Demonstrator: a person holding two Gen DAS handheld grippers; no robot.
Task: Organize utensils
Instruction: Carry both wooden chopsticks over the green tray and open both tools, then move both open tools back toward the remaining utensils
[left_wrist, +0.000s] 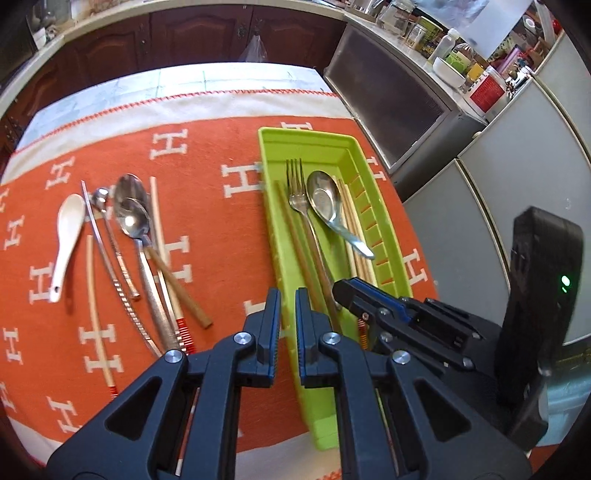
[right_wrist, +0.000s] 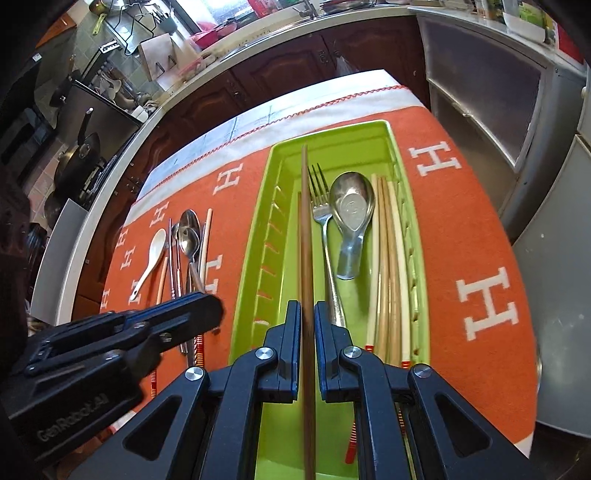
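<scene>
Right wrist view: right gripper (right_wrist: 306, 317), jaws clenched on a brown chopstick (right_wrist: 305, 236) that runs from 6 o'clock up to 12 o'clock over the green tray (right_wrist: 373, 127). Tray contents, left to right: a second brown chopstick lying under the held one, fork (right_wrist: 320, 218), short wide metal spoon (right_wrist: 351, 218), bundle of pale chopsticks (right_wrist: 389, 258) along the 3 o'clock wall. Tray stands on an orange cloth (right_wrist: 461, 221) with white H marks.

Left wrist view: left gripper (left_wrist: 287, 314), jaws drawn nearly together with nothing between them, over the tray's 9 o'clock rim at its near end. Loose lot on the cloth at 9 o'clock, well apart from the tray: white ceramic spoon (left_wrist: 66, 240), two metal spoons (left_wrist: 131, 206), metal chopsticks (left_wrist: 110, 273), pale and brown chopsticks (left_wrist: 94, 295).
</scene>
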